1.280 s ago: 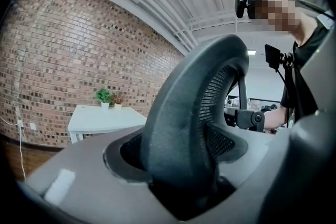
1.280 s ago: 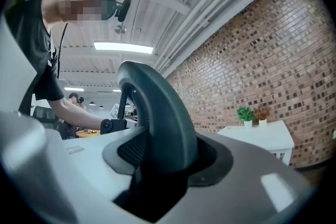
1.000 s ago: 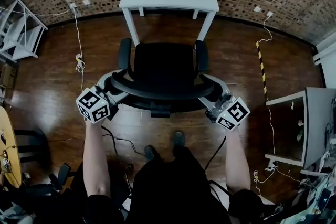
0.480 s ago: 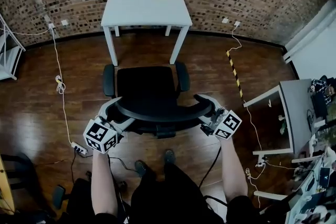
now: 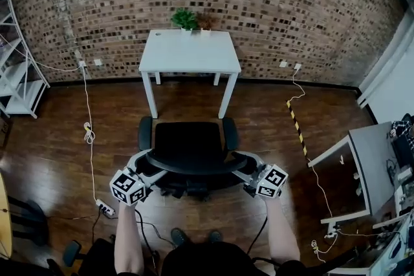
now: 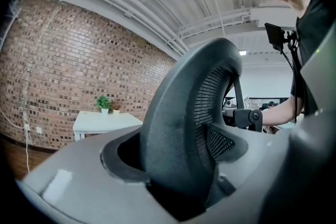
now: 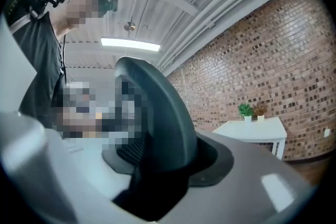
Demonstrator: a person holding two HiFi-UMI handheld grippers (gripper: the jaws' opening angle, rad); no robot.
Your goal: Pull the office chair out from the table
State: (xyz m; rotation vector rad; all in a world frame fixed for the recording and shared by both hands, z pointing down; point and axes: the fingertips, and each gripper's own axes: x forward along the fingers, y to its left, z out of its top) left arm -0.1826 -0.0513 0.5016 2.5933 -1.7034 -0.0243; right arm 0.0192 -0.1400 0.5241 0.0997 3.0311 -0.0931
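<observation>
- The left tool is clamping the left edge of the office chair's backrest; in the left gripper view the dark mesh rim is sitting squarely between the grey jaws, with both pressing on it
- The right tool is gripping the opposite edge of the same backrest; its own view is showing the curved rim wedged between its jaws, so neither tool is hanging free
- The office chair is standing on the wooden floor, out in front of the white bench; its armrests are lying near the line of the bench's front legs, and the seat is looking clear of the top; two small plants are sitting at the bench's far edge by the brick wall
- The step in hand is looking like the pull itself, and judging by the gap it is nearing its end
- The next move is probably calling for a short, even draw with both tools, keeping the chair square, and then a release of the rim
- A cable is trailing across the floor just behind the chair, so the castors are risking a snag on it
</observation>
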